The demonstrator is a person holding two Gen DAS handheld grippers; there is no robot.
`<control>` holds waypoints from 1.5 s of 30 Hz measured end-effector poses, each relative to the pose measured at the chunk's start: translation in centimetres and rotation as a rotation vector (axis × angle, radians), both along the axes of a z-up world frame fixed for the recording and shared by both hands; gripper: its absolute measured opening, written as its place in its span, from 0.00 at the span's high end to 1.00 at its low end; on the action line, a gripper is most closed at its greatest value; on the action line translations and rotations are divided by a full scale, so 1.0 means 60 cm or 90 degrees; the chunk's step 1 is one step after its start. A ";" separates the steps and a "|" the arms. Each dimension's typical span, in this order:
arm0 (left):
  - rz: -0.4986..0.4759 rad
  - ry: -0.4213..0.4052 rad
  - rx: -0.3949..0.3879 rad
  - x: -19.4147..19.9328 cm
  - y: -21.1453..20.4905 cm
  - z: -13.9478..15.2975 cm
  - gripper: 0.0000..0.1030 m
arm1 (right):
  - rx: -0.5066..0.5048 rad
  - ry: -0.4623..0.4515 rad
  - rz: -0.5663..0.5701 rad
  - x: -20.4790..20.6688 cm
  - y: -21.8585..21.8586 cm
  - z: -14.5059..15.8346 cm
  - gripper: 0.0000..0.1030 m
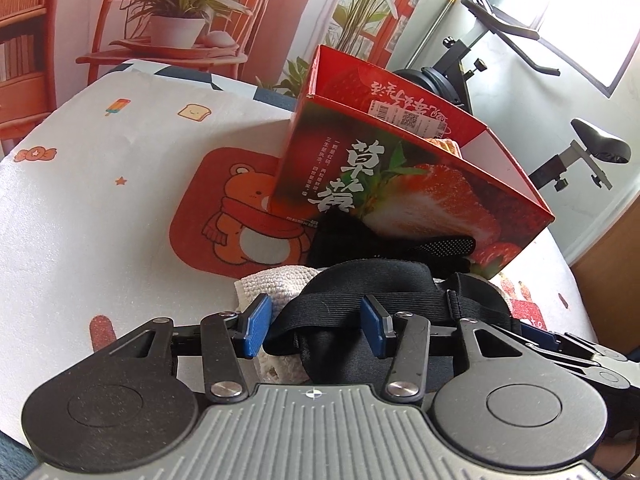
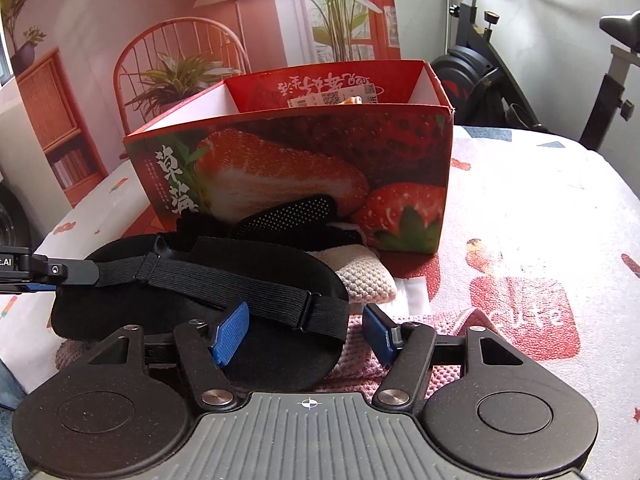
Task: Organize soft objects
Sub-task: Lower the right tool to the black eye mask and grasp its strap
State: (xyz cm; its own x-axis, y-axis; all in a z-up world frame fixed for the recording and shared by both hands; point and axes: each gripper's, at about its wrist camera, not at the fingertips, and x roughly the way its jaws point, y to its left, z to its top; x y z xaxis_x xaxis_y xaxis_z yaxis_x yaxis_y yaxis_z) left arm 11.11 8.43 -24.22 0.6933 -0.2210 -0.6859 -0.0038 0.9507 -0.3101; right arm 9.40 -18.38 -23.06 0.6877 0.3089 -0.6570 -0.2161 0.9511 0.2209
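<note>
Open left gripper with blue-padded fingers straddling the elastic strap of a black fabric sleep mask. Beneath the mask, a cream knitted cloth. Just beyond, a black dotted glove lying against a red strawberry-printed cardboard box. All resting on a white cartoon-patterned tablecloth. At right edge, part of the right gripper.

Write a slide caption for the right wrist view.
Right tool open over a black sleep mask before the strawberry box.
</note>
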 end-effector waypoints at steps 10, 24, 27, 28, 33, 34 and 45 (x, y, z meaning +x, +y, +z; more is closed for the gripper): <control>-0.018 -0.018 -0.031 -0.023 -0.001 0.013 0.51 | 0.013 0.007 -0.006 0.001 -0.006 -0.004 0.43; 0.017 0.046 -0.068 -0.018 0.019 -0.006 0.50 | 0.015 0.009 -0.007 0.000 -0.007 -0.003 0.43; -0.001 0.039 -0.063 -0.019 0.009 -0.003 0.50 | 0.015 0.010 -0.007 0.001 -0.007 -0.003 0.43; -0.007 0.035 -0.062 -0.021 0.005 -0.002 0.50 | 0.016 0.010 -0.008 0.000 -0.008 -0.003 0.43; -0.025 -0.007 -0.047 -0.029 -0.007 0.012 0.51 | 0.020 0.012 -0.010 0.000 -0.009 -0.004 0.43; -0.027 -0.020 -0.044 -0.032 -0.008 0.016 0.52 | 0.021 0.012 -0.010 0.000 -0.008 -0.004 0.43; -0.056 -0.067 0.004 -0.033 -0.025 0.026 0.82 | 0.021 0.013 -0.010 0.000 -0.009 -0.003 0.43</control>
State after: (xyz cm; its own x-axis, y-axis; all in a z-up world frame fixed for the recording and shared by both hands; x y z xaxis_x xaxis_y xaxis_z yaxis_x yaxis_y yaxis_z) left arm 9.14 6.90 -22.67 0.7392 -0.2797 -0.6126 0.1119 0.9481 -0.2978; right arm 9.42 -18.93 -23.24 0.6796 0.3195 -0.6603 -0.1963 0.9465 0.2560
